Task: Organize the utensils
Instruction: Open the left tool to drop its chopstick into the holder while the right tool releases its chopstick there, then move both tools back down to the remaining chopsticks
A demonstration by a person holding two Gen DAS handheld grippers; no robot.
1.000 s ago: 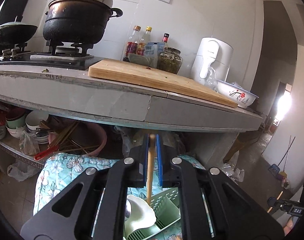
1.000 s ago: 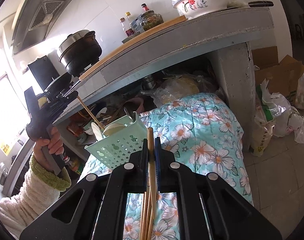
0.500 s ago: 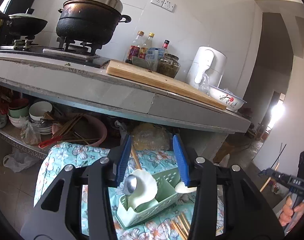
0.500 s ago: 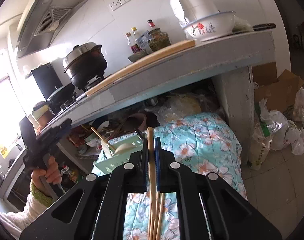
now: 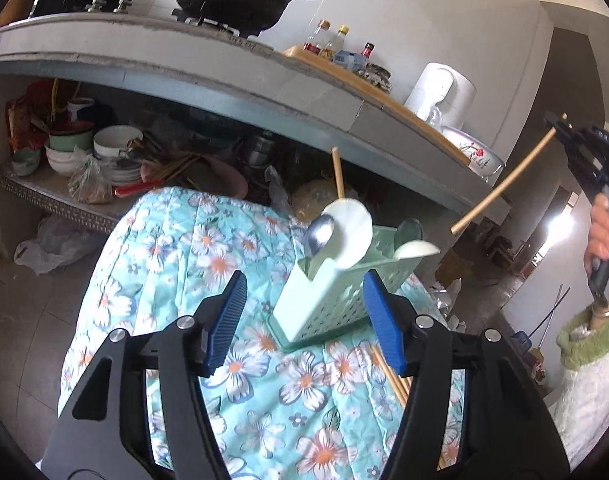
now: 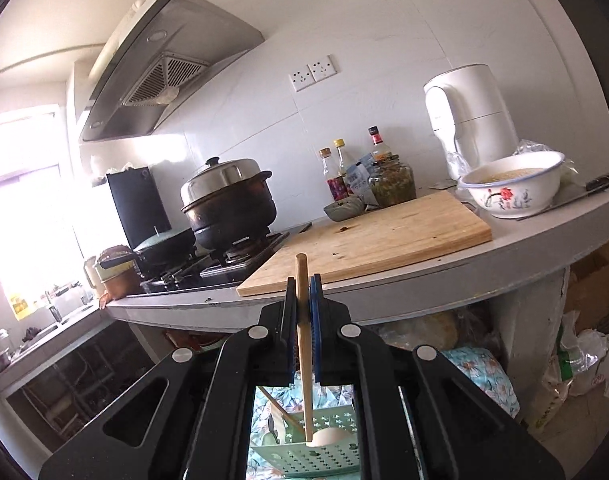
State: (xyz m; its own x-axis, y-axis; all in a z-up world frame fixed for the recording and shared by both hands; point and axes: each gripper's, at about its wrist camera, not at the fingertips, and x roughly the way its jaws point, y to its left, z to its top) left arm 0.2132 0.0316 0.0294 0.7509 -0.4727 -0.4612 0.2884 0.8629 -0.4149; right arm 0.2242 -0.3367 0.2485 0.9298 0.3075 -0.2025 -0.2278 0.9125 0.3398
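Note:
A pale green utensil basket (image 5: 336, 300) stands on a flowered cloth (image 5: 176, 264). It holds a metal spoon (image 5: 319, 232), white spoons (image 5: 354, 226) and one upright wooden chopstick (image 5: 338, 172). My left gripper (image 5: 304, 320) hangs just in front of the basket. Its jaws are opening and nothing lies between the pads. Loose chopsticks (image 5: 388, 372) lie on the cloth by the right pad. My right gripper (image 6: 303, 292) is shut on a single chopstick (image 6: 303, 340), held above the basket (image 6: 316, 456). In the left wrist view that gripper (image 5: 562, 122) and its chopstick (image 5: 504, 184) are up at the right.
The grey counter edge (image 6: 424, 292) juts out above the cloth, bearing a cutting board (image 6: 376, 240), a black pot (image 6: 228, 200), bottles (image 6: 336, 176) and a flowered bowl (image 6: 512, 188). The shelf under it (image 5: 56, 196) is crowded with bowls. A person's hand (image 5: 602, 228) holds the right gripper.
My left gripper let go of its chopstick, which now stands in the basket, then opened and drew back and down. My right gripper rose off the cloth with its chopstick.

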